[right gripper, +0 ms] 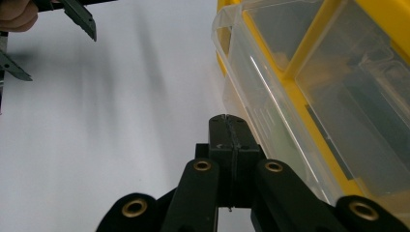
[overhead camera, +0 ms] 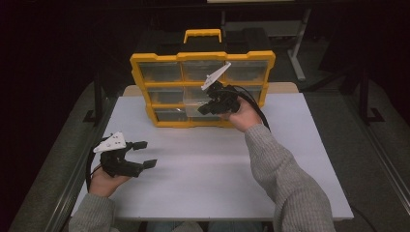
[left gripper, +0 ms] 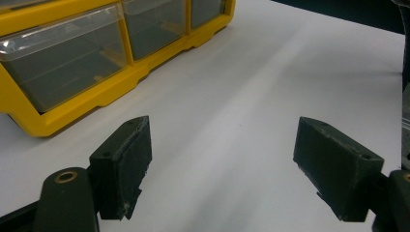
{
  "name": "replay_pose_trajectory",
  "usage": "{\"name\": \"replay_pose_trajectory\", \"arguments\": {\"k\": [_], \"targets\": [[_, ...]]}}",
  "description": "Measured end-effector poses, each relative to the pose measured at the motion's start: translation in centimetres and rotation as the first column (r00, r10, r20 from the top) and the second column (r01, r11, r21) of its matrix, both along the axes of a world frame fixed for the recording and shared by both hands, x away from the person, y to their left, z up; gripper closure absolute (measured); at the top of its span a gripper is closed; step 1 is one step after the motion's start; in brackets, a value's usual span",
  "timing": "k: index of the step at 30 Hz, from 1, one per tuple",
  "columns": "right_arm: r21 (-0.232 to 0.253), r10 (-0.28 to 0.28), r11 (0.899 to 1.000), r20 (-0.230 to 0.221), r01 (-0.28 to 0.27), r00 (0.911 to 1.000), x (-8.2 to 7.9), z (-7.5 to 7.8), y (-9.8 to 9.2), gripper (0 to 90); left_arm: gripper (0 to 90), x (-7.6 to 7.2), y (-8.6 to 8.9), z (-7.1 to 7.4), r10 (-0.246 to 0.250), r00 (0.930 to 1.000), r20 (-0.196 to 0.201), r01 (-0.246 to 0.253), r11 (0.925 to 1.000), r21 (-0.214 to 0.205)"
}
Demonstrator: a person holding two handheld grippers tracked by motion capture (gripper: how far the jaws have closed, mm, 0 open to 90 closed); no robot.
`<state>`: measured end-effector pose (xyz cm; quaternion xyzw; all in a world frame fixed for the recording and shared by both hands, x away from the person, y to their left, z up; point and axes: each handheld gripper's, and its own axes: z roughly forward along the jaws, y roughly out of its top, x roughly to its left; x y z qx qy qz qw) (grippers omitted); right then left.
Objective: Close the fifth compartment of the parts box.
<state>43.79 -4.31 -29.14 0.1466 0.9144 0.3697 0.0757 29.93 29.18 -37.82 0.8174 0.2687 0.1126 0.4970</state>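
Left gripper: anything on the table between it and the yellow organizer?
Nothing: bare white table separates the open left gripper from the yellow organizer, seen in the high view.

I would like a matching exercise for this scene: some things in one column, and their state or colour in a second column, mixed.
Things:
1. left gripper
2. right gripper
3. organizer frame
4. clear drawer

States or colours:
a. yellow
b. pulled partly out
c. jaws wide apart over the table
d. jaws closed together beside the drawer

Pairs: 1-c, 2-d, 3-a, 4-b
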Motion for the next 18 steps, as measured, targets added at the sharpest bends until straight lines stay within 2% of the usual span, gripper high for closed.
{"name": "replay_pose_trajectory", "arguments": {"k": [18], "targets": [[-0.017,-0.019,1.000,0.000,0.019,0.9998,0.62,0.05,0.19,88.8,21.2,0.02,0.14,0.01,0.002,1.0000,0.003,-0.002,1.0000,0.004]]}}
